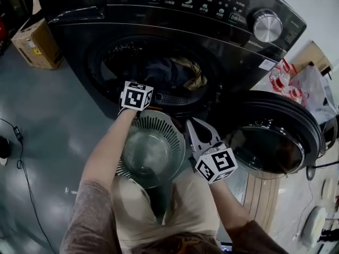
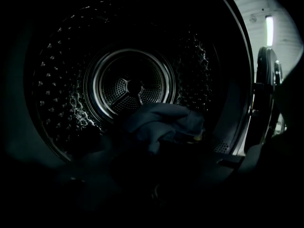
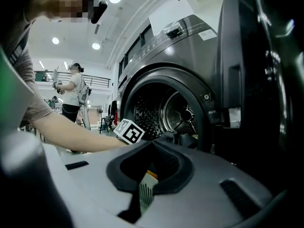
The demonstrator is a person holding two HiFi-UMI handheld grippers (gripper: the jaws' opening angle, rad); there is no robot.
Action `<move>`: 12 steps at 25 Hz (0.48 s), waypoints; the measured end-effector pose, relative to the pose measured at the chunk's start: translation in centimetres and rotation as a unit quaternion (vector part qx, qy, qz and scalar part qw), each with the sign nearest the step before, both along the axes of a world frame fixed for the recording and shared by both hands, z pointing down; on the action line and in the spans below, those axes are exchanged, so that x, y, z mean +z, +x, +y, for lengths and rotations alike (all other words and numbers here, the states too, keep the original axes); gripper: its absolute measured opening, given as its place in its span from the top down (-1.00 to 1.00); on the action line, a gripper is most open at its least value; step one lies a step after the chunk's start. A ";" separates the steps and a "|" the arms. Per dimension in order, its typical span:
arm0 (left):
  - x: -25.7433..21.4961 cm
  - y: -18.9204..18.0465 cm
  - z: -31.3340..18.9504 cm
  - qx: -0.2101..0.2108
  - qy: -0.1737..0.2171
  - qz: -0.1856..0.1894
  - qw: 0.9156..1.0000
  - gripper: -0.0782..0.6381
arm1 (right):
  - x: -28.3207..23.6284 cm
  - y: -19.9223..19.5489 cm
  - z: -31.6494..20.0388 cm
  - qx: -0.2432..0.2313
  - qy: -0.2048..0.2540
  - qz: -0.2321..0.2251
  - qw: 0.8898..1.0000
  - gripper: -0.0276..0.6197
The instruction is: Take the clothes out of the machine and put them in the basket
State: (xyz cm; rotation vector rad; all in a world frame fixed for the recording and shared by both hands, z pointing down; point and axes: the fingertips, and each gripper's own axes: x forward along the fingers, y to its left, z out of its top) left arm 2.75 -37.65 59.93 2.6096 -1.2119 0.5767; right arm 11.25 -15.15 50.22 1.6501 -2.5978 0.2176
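A black front-loading washing machine [image 1: 175, 15] stands with its drum [image 2: 128, 84] open. Dark blue cloth [image 2: 159, 120] lies on the drum floor, with a tan piece [image 1: 192, 70] beside it. My left gripper [image 1: 142, 84] reaches into the drum mouth, and only its marker cube [image 1: 136, 95] shows. Its jaws are lost in the dark right in front of the blue cloth. A round grey basket [image 1: 175, 165] sits below the opening. My right gripper [image 1: 189, 124] has its fingers drawn together at the basket's rim by the handle hole [image 3: 152, 167].
The round machine door [image 1: 275, 136] hangs open at the right. A cardboard box [image 1: 36, 41] stands on the floor at the left, and a cable [image 1: 21, 160] trails near it. Red-and-white bags [image 1: 288, 81] lie behind the door. A person [image 3: 73, 87] stands far off.
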 end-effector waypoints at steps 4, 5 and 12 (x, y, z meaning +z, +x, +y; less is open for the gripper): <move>-2.1 -0.4 2.9 0.022 0.003 0.015 1.000 0.70 | -0.2 0.1 0.0 -0.005 0.004 0.003 1.000 0.92; -2.8 -0.7 3.9 0.027 0.005 0.018 0.999 0.70 | -0.3 0.1 -0.1 -0.008 0.005 0.003 1.000 0.92; -7.4 -3.5 11.6 0.051 0.013 0.041 0.998 0.70 | -0.7 -0.7 -0.1 -0.032 0.013 0.008 0.999 0.92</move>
